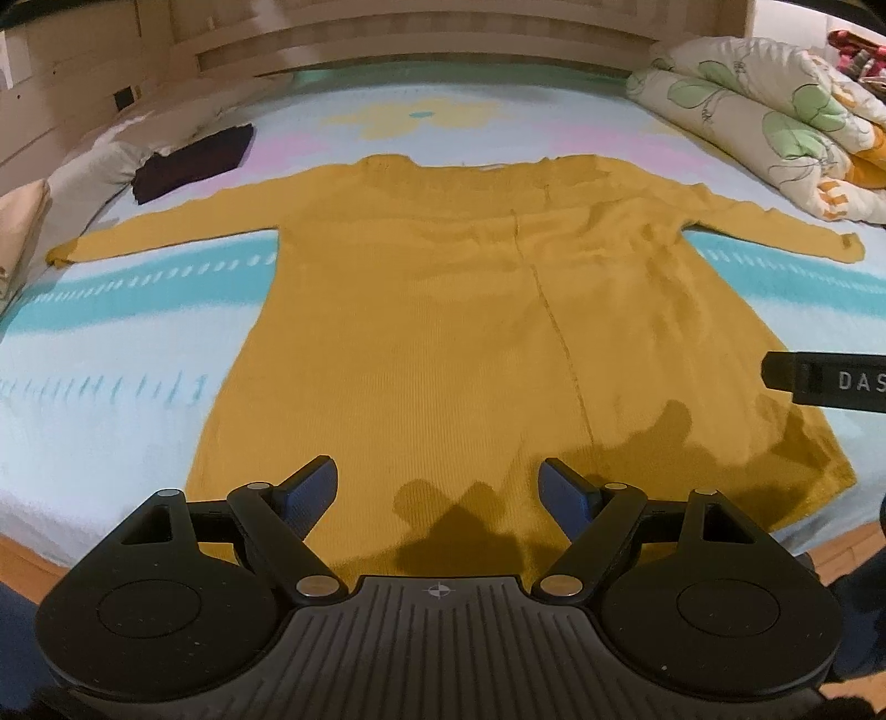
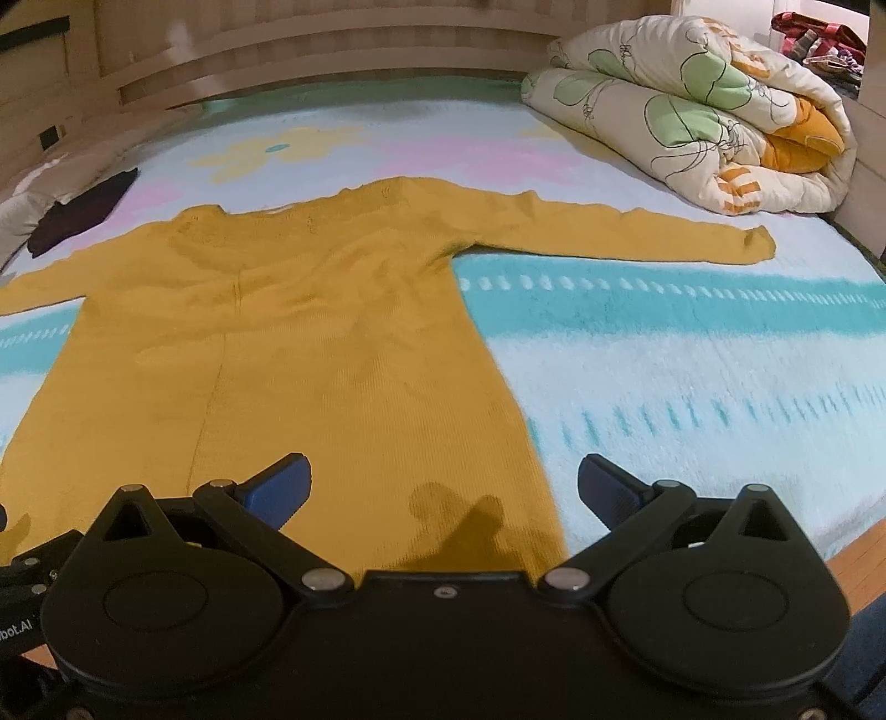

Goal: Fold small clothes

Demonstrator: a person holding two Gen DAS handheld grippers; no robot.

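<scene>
now | mustard sweater [image 1: 443,310] flat on bed [image 1: 111,432], sleeves out | left gripper [image 1: 437,487] fingers wide, holding nothing | right gripper [image 2: 443,482] same

A home bedroom: patterned bed [image 1: 138,343], wooden headboard [image 1: 443,44], rolled floral quilt [image 2: 692,111].

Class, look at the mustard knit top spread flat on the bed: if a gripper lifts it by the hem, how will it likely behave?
The mustard knit top lies limp and follows the bed, so it would probably droop, not hold shape. Its ribbed knit looks grippy rather than slippery. The outspread sleeves would likely trail.
</scene>
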